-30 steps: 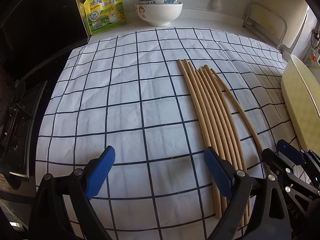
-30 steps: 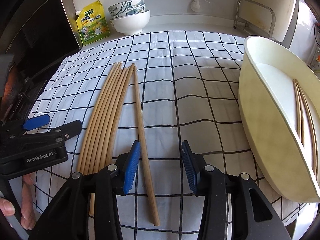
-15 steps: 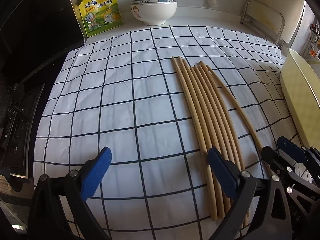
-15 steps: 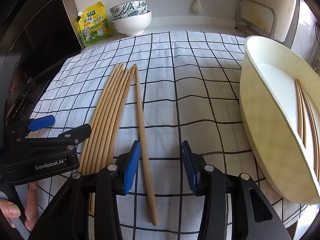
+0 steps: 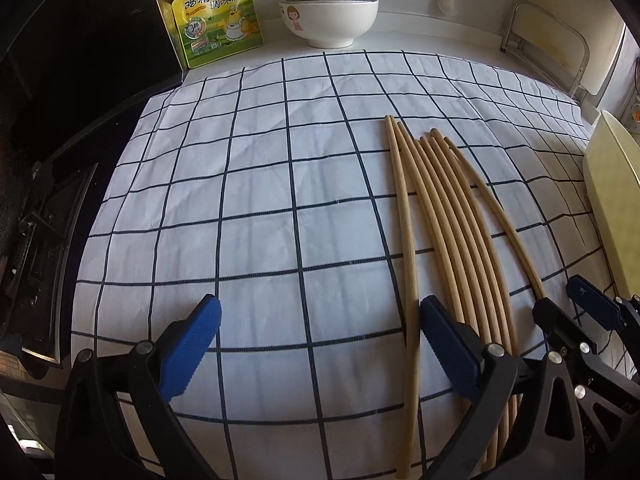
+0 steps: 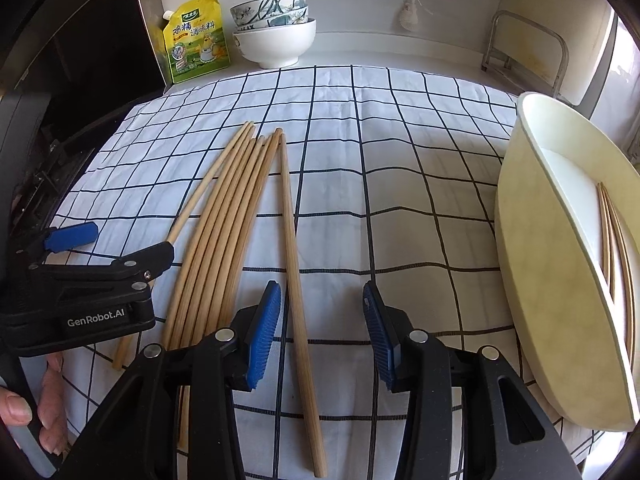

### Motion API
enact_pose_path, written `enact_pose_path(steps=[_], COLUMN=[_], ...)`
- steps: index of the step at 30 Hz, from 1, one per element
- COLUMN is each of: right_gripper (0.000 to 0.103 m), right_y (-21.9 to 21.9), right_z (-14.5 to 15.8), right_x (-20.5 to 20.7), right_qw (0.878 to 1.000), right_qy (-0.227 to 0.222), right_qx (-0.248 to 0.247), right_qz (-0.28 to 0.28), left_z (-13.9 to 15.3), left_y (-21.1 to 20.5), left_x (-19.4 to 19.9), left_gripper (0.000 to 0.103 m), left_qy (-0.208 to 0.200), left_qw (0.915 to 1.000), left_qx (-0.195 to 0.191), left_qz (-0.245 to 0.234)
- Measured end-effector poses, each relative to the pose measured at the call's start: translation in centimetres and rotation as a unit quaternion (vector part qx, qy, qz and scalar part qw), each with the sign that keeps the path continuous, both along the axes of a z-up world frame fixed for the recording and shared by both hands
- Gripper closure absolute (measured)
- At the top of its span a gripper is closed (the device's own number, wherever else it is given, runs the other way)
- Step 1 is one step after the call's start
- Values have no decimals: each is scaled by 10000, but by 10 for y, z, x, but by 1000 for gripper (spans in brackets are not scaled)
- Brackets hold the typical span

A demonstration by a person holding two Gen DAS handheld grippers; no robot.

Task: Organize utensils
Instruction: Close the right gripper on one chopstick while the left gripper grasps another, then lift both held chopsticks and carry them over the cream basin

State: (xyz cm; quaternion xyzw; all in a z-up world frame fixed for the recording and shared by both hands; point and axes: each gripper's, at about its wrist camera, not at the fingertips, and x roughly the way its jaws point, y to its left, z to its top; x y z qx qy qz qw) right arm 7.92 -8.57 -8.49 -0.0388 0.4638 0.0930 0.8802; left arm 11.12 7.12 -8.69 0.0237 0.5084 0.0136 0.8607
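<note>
Both tongs gaped empty; the lone chopstick [image 6: 294, 264] lay lengthwise between the right tongs [image 6: 320, 336], nearer their left finger.

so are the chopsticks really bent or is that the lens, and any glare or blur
Left wrist view: fisheye bows the chopsticks and the cloth grid lines, so likely lens; focus sharp, corners dark. Right wrist view: same bowing, sunlight bright on the tray floor, soft shadows under the right tool, no blur.
</note>
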Motion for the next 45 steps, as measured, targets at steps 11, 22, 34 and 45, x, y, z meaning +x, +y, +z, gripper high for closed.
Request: enact_pose_path(steps=[11,22,34,45], right_gripper=[96,97,97,97], right_y=[15,4,-27,-140], right_z=[0,18,76,115], right_x=[0,-13,-48,-60], right_qw=[9994,9992,9942,9820], right_qy=[-55,-91,-702,-1162], right_qx=[-237,376,812,790], right_qz=[241,127,-86,-1261], left_z=[8,19,77,132], left_y=[-15,6,-18,-136], left_x=[-2,-15,-40,-29], left_gripper=[78,96,96,96], left_qy=[-109,-19,-590,-944], left_qw=[9986,9960,9900,9636], left_qx=[-331,-835,-1027,-1500], left_qz=[-396,-307,-761,-2000])
